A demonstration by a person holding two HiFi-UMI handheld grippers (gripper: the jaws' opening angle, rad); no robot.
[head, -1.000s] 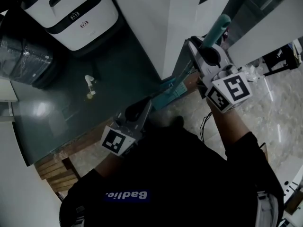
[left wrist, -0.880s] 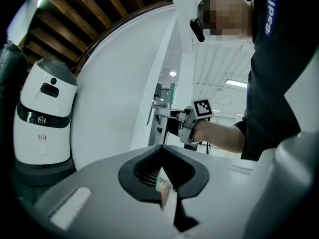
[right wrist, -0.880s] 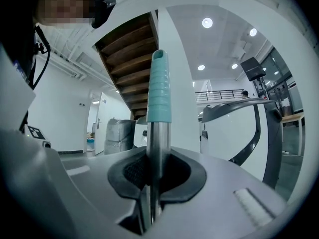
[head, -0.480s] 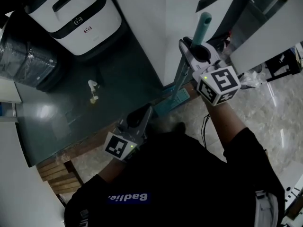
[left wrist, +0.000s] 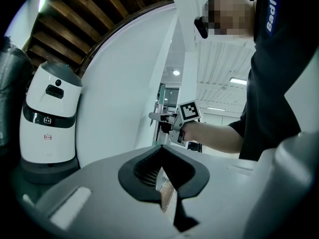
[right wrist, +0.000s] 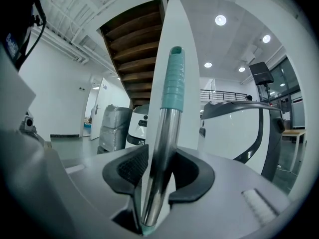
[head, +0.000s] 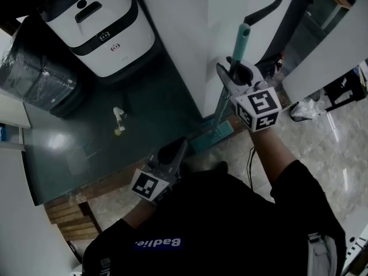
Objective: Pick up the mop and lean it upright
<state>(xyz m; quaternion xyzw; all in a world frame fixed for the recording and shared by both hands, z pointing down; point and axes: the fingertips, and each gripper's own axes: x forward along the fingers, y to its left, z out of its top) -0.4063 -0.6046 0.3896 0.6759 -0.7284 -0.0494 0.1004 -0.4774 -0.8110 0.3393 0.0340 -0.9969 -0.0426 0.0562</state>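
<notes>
The mop stands nearly upright against a white pillar (head: pixel 190 33). Its teal grip (head: pixel 241 39) is on top, and its metal pole (head: pixel 221 105) runs down to the teal head (head: pixel 211 135) on the floor. My right gripper (head: pixel 230 75) is around the pole just below the grip. Its jaws are opening, and the pole (right wrist: pixel 162 158) stands loosely between the pads under the teal grip (right wrist: pixel 173 78). My left gripper (head: pixel 175 149) hangs low by the person's body, shut and empty (left wrist: pixel 160 151). The left gripper view shows the right gripper (left wrist: pixel 167 121) at the pole.
A white and black machine (head: pixel 100 30) stands at the back left beside a wrapped dark bundle (head: pixel 37 82). A small white and yellow object (head: pixel 119 121) lies on the dark green floor. Wooden slats (head: pixel 66 217) lie at lower left. A black-framed machine (right wrist: pixel 249 123) stands to the right.
The right gripper has carried the mop handle left, toward the white pillar, and the pole now stands straighter. The left gripper has stayed low, almost in the same place.
</notes>
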